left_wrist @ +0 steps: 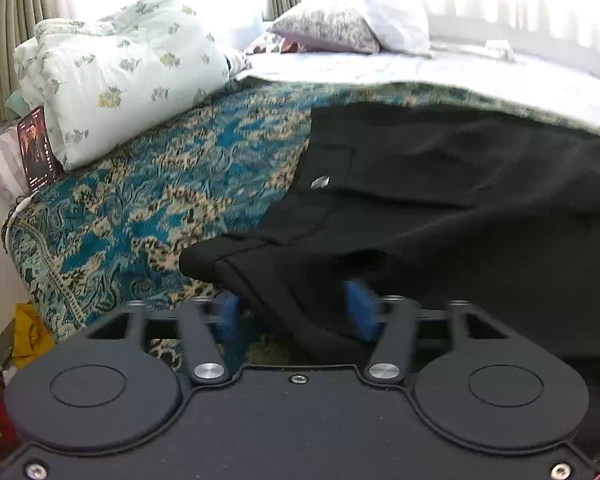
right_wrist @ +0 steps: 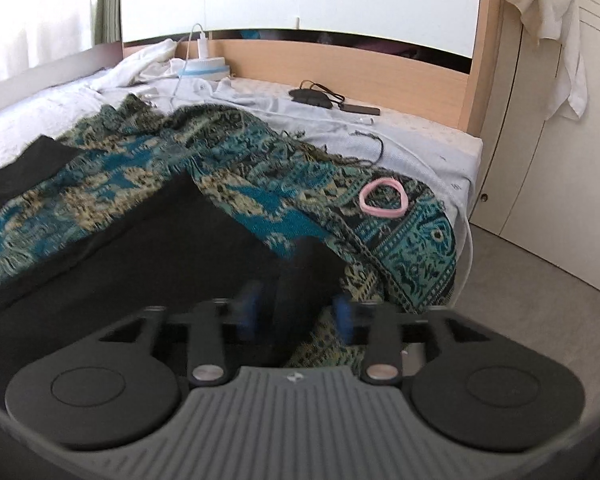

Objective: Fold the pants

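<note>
Left wrist view: a patterned throw (left_wrist: pixel 148 200) covers the bed; the black pants (left_wrist: pixel 440 200) lie across it, their edge between the left gripper (left_wrist: pixel 296 314)'s parted, unpressing jaws. Right wrist view: the right gripper (right_wrist: pixel 296 312)'s jaws stand apart astride a pant-leg end (right_wrist: pixel 300 272), not clamping.

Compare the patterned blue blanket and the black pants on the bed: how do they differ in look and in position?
The blanket is patterned in blue, teal and beige; the pants are plain black. The blanket lies underneath, directly on the bed; the pants lie on top of it. The blanket has a frayed, fringed edge; the pants have clean stitched hems. Both are soft cloth, spread out with some wrinkles.
</note>
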Demonstrator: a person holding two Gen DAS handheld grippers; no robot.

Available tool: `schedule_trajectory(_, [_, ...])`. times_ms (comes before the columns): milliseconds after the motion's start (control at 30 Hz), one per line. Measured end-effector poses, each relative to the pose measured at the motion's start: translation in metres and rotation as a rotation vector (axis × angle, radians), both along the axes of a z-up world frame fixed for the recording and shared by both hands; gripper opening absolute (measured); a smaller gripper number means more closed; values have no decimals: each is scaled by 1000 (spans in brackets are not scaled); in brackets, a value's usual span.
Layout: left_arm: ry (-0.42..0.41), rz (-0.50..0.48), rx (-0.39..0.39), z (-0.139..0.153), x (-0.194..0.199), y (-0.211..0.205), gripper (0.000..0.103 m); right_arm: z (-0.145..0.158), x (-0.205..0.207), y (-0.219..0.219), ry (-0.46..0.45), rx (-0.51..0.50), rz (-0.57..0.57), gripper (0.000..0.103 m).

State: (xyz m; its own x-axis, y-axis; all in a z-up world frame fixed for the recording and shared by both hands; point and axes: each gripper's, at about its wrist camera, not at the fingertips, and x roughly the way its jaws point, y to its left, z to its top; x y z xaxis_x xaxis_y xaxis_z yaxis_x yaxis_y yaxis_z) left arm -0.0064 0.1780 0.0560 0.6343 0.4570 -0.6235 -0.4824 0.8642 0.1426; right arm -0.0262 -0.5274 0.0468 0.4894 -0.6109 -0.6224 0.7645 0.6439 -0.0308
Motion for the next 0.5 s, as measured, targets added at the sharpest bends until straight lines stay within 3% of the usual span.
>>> schedule_trajectory(133, [-44,13,47,17,0,-7,89,22,1,3,-38,12,3,69])
schedule_trajectory(333, [-125,-21,73,55,9,-12,98,61,12,12,-144,75,53,78])
schedule_trajectory(500, [-114,-92,30,79,35,-15,100,86,34,32,-212,127,138,88])
